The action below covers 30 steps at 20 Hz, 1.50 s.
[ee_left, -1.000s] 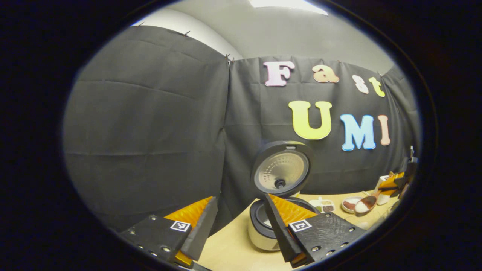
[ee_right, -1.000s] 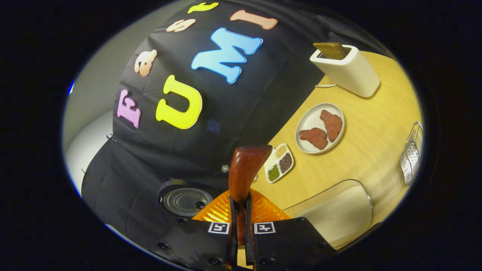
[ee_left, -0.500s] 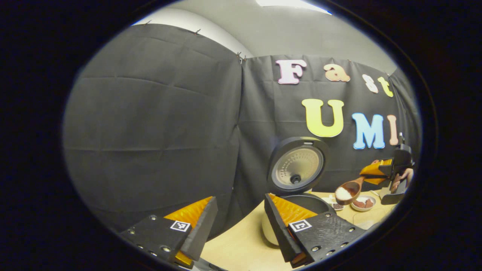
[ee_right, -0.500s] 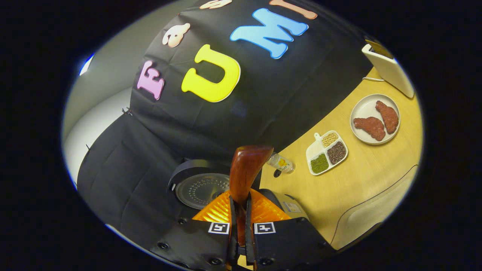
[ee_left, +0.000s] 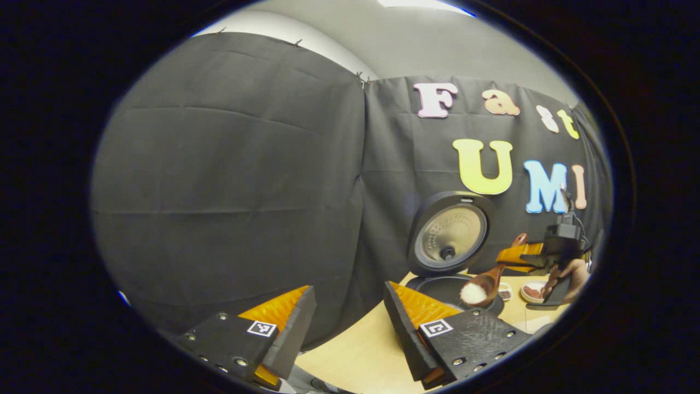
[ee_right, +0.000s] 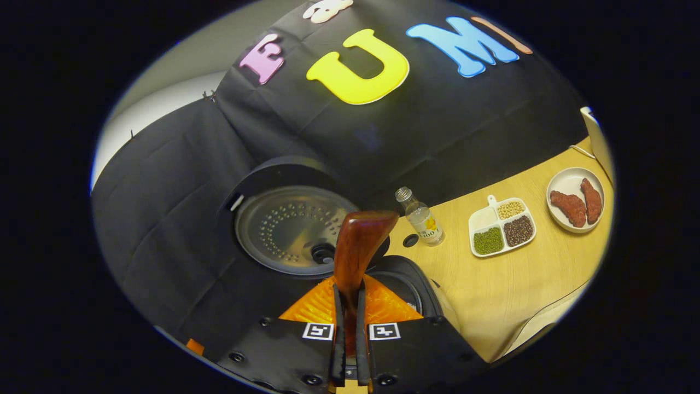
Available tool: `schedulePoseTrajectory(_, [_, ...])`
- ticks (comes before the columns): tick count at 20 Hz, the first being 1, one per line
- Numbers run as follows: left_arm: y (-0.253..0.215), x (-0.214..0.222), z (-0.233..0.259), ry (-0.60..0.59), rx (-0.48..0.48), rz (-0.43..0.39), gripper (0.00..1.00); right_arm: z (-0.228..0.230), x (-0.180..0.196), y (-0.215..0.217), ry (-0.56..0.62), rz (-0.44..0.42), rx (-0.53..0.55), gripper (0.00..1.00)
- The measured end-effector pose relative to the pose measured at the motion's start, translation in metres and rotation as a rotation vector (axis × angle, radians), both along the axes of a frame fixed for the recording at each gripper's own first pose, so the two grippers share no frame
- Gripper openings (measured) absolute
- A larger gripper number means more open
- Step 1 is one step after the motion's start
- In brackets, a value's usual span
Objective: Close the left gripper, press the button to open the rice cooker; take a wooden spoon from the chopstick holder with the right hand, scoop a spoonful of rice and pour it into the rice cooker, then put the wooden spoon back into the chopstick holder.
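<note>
White rice (ee_left: 472, 294) fills the wooden spoon (ee_left: 484, 283) pinched by right gripper (ee_right: 348, 306) jaws; left gripper (ee_left: 347, 323) jaws spread.

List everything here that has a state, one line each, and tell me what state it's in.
Round black-lidded rice cooker: lid up, pot open.
Brown wooden spoon: loaded with white rice, held over the cooker's pot.
Right claw: shut on the spoon handle.
Left claw: open, holding nothing.
Small clear glass bottle: upright, uncapped.

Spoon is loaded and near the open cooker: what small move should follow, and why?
Probably tip the wooden spoon so the rice falls in: the right gripper holds it over the rice cooker, whose lid stands open.
</note>
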<state>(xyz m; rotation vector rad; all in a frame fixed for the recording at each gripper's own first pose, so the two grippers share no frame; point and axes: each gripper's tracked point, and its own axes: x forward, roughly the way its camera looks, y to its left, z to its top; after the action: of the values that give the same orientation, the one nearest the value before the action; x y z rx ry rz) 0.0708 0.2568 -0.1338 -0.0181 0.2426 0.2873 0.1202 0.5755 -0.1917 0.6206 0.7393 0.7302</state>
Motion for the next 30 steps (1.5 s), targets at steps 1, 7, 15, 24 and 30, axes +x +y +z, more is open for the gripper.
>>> schedulePoseTrajectory(1, [0.001,-0.001,-0.001,0.003,-0.001,0.000,0.80,-0.002,-0.004,0.004,-0.027,0.021,-0.027,0.12])
schedulePoseTrajectory(7, [-0.005,0.004,-0.002,0.006,0.008,-0.008,0.78,-0.013,-0.011,0.020,-0.215,0.127,-0.176,0.10])
schedulePoseTrajectory(15, [-0.006,0.006,-0.003,0.000,-0.005,-0.018,0.78,0.013,-0.026,0.042,-0.646,0.260,-0.393,0.10])
schedulePoseTrajectory(24, [0.009,0.002,0.000,-0.004,0.006,-0.003,0.78,0.028,-0.048,0.056,-1.037,0.360,-0.559,0.10])
schedulePoseTrajectory(30, [0.007,-0.002,0.006,-0.016,0.005,-0.007,0.78,0.029,-0.046,0.050,-0.919,0.314,-0.501,0.10])
